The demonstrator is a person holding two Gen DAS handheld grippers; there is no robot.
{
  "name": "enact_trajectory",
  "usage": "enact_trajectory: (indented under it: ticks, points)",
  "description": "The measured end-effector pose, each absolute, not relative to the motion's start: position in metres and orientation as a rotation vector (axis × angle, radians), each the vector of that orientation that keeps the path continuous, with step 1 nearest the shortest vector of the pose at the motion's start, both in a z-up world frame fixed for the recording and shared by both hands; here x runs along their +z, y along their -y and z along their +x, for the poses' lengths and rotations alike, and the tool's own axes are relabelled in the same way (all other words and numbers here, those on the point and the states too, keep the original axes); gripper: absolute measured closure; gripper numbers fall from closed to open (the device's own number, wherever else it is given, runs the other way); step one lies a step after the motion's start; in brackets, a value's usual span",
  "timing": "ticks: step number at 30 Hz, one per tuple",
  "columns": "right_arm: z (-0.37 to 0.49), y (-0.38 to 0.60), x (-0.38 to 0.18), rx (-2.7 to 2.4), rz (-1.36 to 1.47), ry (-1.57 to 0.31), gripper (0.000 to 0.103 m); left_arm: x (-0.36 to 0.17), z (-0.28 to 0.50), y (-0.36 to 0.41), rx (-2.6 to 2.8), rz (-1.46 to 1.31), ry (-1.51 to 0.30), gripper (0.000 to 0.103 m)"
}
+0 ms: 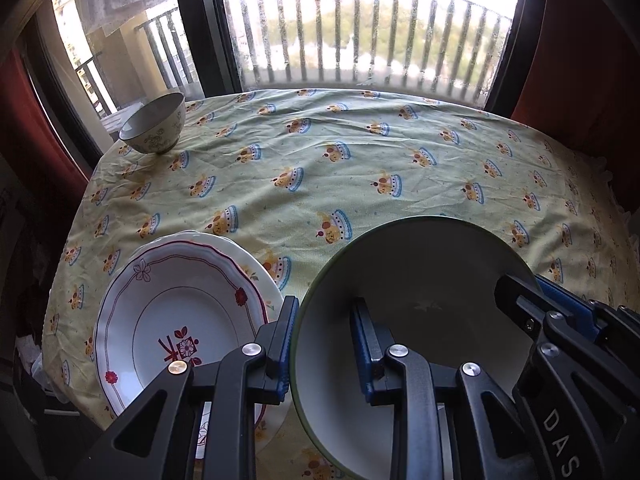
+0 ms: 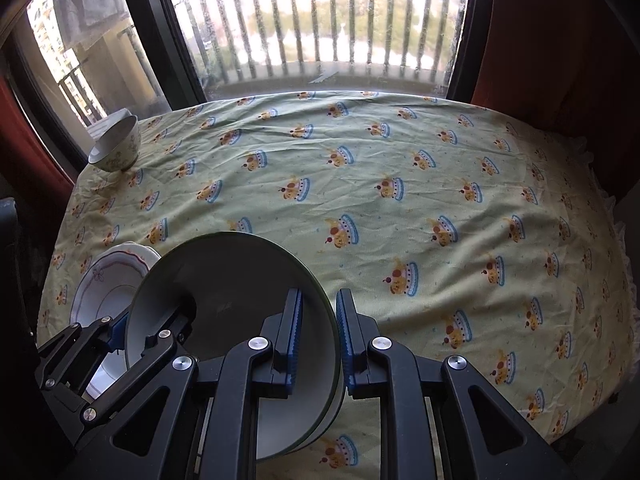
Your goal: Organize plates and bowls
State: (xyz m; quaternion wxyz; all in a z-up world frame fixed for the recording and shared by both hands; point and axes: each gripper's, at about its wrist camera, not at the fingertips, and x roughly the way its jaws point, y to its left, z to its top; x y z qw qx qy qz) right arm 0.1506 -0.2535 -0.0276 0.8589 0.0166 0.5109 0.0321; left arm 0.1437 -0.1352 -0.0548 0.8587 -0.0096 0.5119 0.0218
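Home, dining spot in a flat. Evidence: table under a creased yellow-green tablecloth printed with cartoon crowns, frilled hem on the right. Household crockery on it: floral plates, small patterned bowl at the far left corner, green-rimmed bowl. Table sits against a dark-framed glass door onto a balcony with a barred railing; trees beyond, probably an upper floor, glare washes it out. Red curtains either side.
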Motion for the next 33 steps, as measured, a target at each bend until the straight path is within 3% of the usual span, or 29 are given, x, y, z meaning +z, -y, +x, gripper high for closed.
enact_trajectory:
  ticks: [24,26,30,33]
  points:
    - [0.146,0.260,-0.062,0.080,0.066,-1.125,0.081,-0.081,0.142,0.147,0.020,0.055,-1.156,0.077]
    - [0.144,0.261,-0.063,0.087,0.095,-1.129,0.075,-0.081,0.141,0.147,-0.011,0.046,-1.169,0.068]
    - [0.143,0.261,-0.063,0.126,0.141,-1.143,0.055,-0.078,0.139,0.144,-0.045,0.031,-1.171,0.065]
    - [0.142,0.257,-0.063,0.127,0.147,-1.138,0.041,-0.077,0.136,0.138,-0.044,0.020,-1.171,0.039]
